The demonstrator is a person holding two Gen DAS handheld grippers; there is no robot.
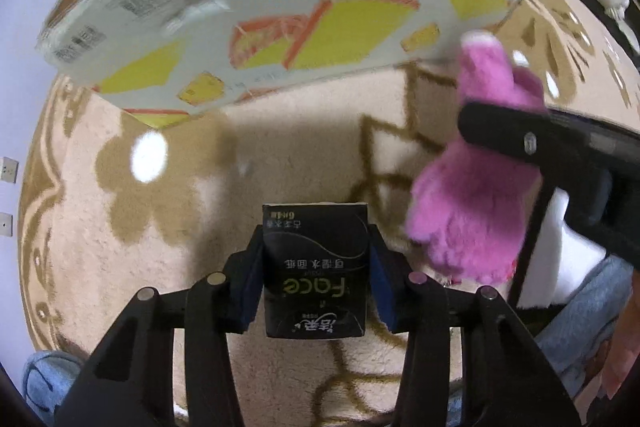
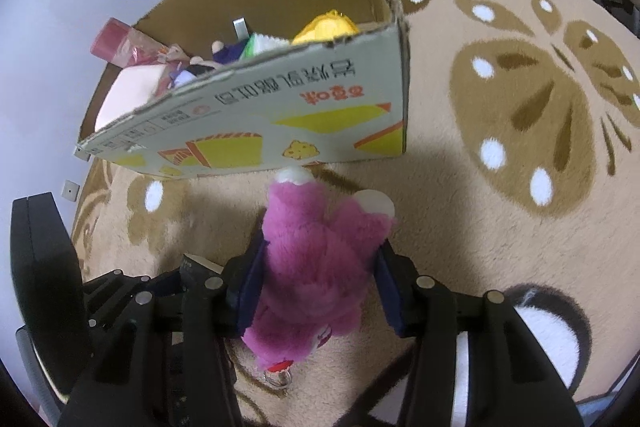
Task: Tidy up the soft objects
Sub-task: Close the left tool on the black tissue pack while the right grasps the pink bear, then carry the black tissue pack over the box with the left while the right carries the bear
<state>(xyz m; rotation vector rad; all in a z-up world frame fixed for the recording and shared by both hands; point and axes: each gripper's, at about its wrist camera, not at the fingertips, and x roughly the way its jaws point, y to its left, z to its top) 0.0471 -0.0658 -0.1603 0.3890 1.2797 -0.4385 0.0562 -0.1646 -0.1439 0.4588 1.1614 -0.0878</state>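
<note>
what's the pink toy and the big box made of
Pink toy: plush, likely synthetic fur, with a fuzzy, shaggy pile and white tips.
Big box: corrugated cardboard, with a brown inside, a ragged torn top edge and a glossy-looking printed outer face.

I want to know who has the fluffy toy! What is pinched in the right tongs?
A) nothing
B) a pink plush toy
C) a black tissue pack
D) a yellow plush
B: the right tongs squeeze the pink plush toy from both sides, just in front of the cardboard box.
</note>
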